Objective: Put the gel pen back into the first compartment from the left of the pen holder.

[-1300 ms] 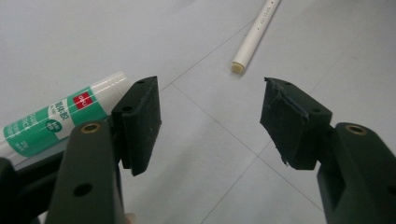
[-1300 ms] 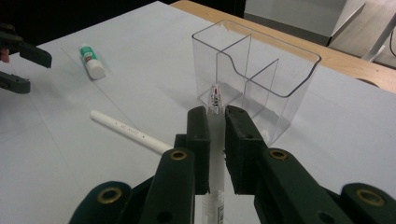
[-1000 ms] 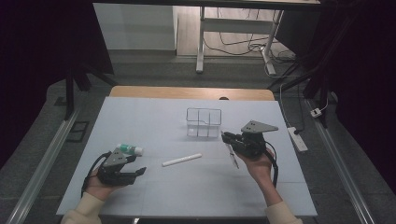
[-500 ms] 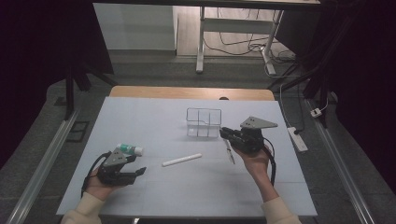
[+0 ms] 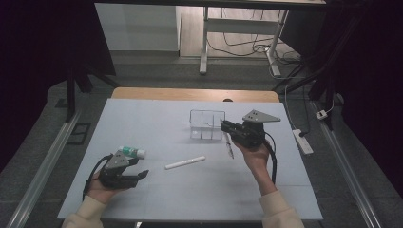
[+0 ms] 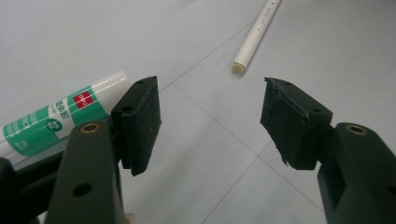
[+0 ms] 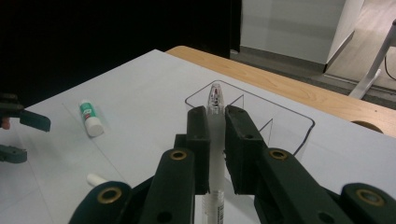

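The pen's [image 7: 215, 140] lower barrel runs off the bottom edge of the right gripper view, its middle pinched out of sight between the pads. In the left gripper view the glue stick [image 6: 56, 119] is half covered by the hand-held gripper's jaw and cut by the left edge, its small print unreadable. The white tube [image 6: 256, 35] leaves the top edge.

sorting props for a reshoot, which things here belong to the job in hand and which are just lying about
In the job:
right gripper, shut on the clear plastic pen
clear plastic compartment box beside it

Lying about:
green-and-white glue stick
white plastic stick
open left gripper, holding nothing
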The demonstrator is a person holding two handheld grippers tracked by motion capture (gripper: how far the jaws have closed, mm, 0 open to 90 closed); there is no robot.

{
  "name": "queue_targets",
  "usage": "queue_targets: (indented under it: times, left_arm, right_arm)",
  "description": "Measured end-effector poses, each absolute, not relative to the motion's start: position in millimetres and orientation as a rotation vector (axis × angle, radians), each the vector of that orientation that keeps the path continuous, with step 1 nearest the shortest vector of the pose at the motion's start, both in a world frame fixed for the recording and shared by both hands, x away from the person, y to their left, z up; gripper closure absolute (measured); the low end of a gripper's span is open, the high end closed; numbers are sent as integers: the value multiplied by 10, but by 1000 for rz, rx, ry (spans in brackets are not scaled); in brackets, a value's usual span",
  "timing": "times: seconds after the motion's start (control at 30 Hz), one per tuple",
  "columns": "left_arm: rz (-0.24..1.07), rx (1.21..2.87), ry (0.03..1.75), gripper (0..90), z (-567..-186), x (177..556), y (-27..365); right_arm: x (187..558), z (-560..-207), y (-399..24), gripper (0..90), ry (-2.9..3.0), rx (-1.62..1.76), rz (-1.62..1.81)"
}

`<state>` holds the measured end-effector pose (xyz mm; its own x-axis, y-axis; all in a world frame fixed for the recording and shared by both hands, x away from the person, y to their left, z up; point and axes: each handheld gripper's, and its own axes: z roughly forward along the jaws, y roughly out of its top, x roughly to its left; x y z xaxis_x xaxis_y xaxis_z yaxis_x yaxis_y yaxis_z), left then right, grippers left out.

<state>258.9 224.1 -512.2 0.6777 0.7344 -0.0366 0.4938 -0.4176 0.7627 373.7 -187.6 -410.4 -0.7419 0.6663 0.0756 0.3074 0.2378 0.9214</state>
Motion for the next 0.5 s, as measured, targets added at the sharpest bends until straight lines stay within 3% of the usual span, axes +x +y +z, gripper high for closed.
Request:
queue_targets:
  times: [0.5]
  left_arm:
    - [390,2101,943,376,-5123,2591,2242]
  right_arm:
    - [3877,-4000,-1767,794,2146,909,1553]
